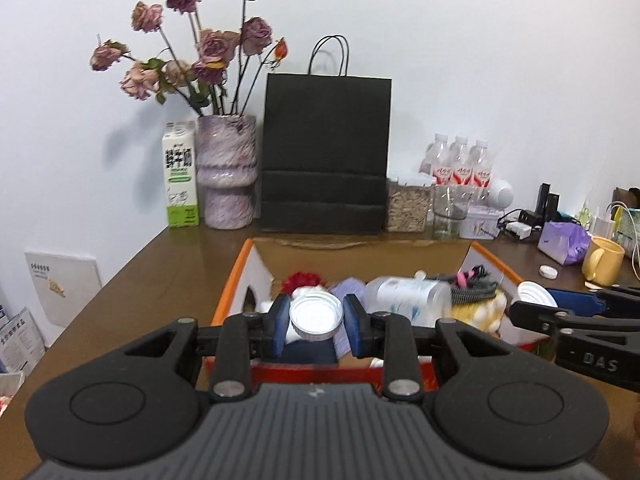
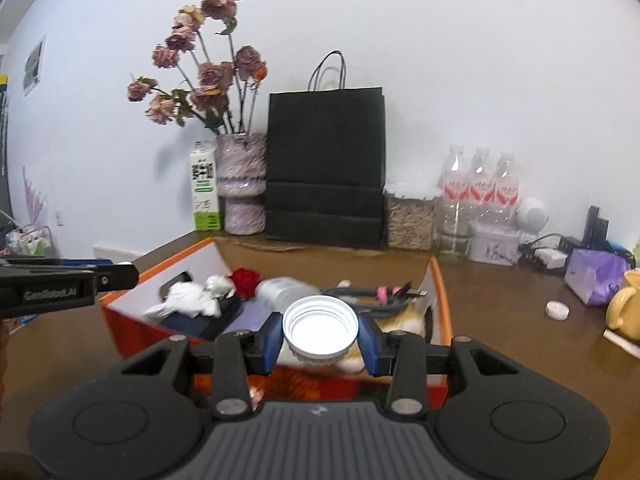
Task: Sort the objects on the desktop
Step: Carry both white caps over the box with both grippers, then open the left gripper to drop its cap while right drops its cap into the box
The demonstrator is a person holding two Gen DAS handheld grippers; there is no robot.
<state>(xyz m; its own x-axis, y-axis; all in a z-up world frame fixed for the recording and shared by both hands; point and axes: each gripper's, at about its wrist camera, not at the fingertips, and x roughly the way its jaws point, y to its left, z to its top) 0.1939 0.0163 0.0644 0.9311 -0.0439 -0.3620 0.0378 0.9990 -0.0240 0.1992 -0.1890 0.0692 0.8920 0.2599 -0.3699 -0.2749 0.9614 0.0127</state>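
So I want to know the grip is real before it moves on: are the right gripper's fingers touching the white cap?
Touching. The right wrist view shows both blue fingers of the right gripper pressed against the white cap's rim, no gap either side.

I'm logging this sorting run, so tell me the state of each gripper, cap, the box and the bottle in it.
left gripper: shut on a white cap, open side up
right gripper: shut on a second white cap, open side up
orange box: open, holding items
clear bottle: lying on its side in the box
small white cap: loose on the table
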